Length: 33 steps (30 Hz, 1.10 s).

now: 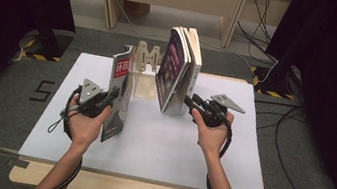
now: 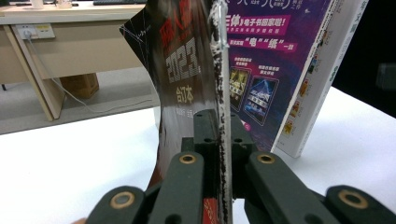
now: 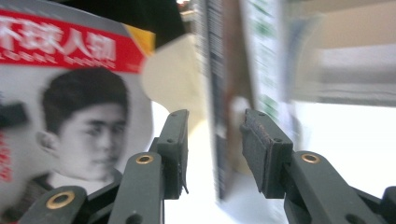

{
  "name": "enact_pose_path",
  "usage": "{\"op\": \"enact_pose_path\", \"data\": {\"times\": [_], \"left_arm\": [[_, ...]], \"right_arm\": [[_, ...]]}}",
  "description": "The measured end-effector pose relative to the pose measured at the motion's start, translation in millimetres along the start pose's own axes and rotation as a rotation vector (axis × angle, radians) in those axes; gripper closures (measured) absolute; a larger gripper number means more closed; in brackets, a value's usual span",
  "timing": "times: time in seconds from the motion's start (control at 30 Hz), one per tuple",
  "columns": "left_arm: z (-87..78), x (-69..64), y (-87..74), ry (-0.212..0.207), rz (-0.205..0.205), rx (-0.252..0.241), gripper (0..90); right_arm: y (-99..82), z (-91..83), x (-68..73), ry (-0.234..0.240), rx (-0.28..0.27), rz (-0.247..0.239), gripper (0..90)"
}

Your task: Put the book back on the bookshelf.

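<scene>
The relation that decided the coming move was between the right gripper (image 1: 190, 101) and the leaning stack of books (image 1: 180, 68) in the middle of the high view. The stack stood directly in front of the jaws, to the left of the hand in the picture, and the lower edge of its nearest book (image 3: 219, 116) was seen between the two pads in the right gripper view. The jaws were spread and the pads (image 3: 259, 149) were apart from the book on both sides, so nothing was pinched there; the picture was blurred, so a light touch could not be excluded. The long axis of the books ran upward and was tilted, with the tops leaning to the right of the frame.

The left gripper (image 1: 114, 95) was pressed together on a thin magazine (image 1: 120, 92), which was held upright on the white table top (image 1: 158, 148), left of centre in the high view. In the left gripper view the edge of the magazine (image 2: 223, 93) was clamped between the pads and rose straight to the top of the frame, with the purple cover of the stack (image 2: 266, 70) behind it at the upper right.

Between the magazine and the stack a wooden folding book stand (image 1: 148, 57) was seen, near the far edge of the table. It is judged that the right hand was the nearer one for the stack, and that the stand and the held magazine were the things that could be struck if the stack was moved to the left.
</scene>
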<state>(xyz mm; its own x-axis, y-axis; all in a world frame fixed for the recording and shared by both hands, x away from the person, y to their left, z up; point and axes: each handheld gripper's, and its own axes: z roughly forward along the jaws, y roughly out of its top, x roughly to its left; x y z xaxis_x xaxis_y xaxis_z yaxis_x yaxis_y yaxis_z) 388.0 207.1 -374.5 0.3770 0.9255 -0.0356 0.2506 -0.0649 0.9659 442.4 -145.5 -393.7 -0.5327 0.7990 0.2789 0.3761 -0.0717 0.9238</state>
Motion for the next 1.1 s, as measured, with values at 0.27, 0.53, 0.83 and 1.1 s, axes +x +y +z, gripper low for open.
{"op": "enact_pose_path", "data": {"times": [0.27, 0.53, 0.83, 1.1], "left_arm": [[0.7, 2.9, -1.3, -0.017, -0.007, -0.008, 86.2], [-0.5, 2.6, -0.3, -0.034, 0.006, -0.017, 86.2], [-8.9, -0.7, 5.5, -0.052, 0.017, -0.042, 86.3], [-19.8, -1.0, 10.5, -0.065, 0.001, -0.072, 86.3]], "right_arm": [[-35.8, -25.5, -31.5, -0.11, 0.01, 0.046, 60.8], [-64.4, -37.3, -47.3, -0.158, 0.033, 0.087, 60.7], [-67.2, -43.2, -55.9, -0.172, 0.023, 0.098, 60.4], [-69.3, -43.0, -57.4, -0.168, 0.027, 0.112, 60.0]]}}
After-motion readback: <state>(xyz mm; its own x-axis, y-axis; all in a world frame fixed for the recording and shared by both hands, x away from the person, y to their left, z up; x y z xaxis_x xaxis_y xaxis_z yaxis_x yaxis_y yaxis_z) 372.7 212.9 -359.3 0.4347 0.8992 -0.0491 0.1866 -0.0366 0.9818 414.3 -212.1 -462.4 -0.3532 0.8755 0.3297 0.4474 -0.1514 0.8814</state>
